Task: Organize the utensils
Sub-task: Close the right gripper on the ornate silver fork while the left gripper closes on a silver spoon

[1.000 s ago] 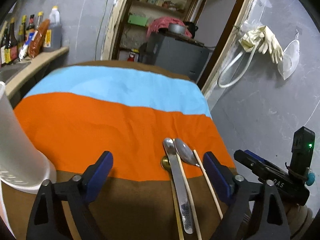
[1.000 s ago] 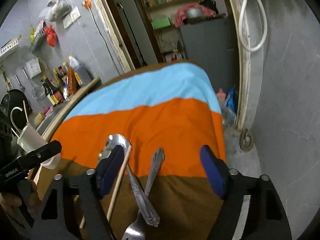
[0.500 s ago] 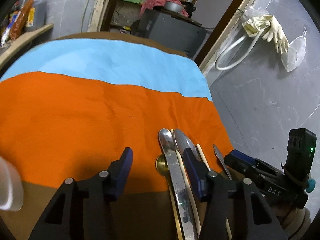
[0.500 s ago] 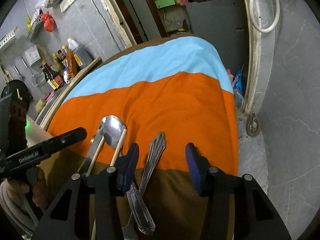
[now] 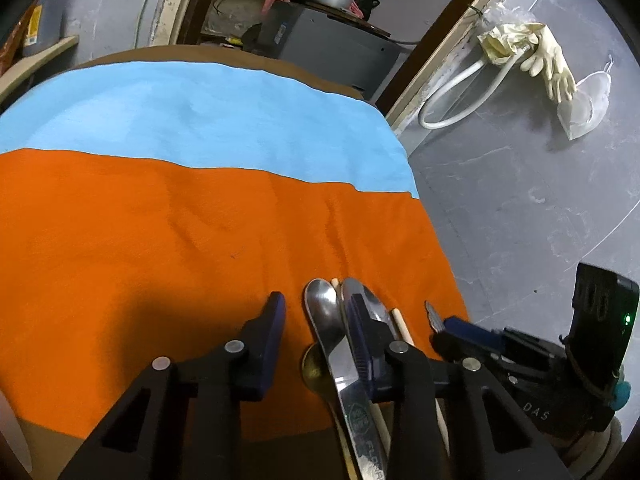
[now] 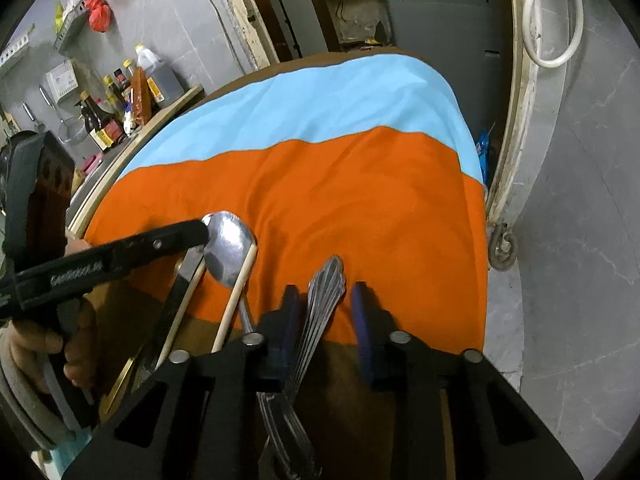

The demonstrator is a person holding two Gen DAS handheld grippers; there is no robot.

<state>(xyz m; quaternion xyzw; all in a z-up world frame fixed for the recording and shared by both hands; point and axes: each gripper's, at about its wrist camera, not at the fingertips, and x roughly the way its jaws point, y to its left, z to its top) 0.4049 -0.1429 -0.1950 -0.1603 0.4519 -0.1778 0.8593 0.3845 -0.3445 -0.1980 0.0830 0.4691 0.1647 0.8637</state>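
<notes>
Several utensils lie side by side on the striped cloth [image 5: 168, 240] near its right edge. In the left wrist view my left gripper [image 5: 316, 328] is half closed around a steel spoon [image 5: 324, 316], its jaws not touching it; a second spoon [image 5: 376, 306], wooden chopsticks [image 5: 402, 326] and a brass-coloured handle end [image 5: 310, 368] lie close by. In the right wrist view my right gripper [image 6: 326, 308] is narrowed around an ornate steel handle [image 6: 324, 292], jaws just either side of it. The spoon [image 6: 228, 248] and chopsticks [image 6: 240, 292] lie to its left.
The cloth [image 6: 320, 184] drops off at the table's right edge beside a grey wall [image 5: 520, 184]. Sauce bottles [image 6: 120, 104] stand on a counter at the left. A grey cabinet [image 5: 332, 40] stands behind the table. A white hose [image 5: 460, 96] and gloves [image 5: 548, 60] hang on the wall.
Both grippers have moved forward and down toward the utensils and their jaws have narrowed a lot. The left now straddles the spoon, the right the ornate handle.
</notes>
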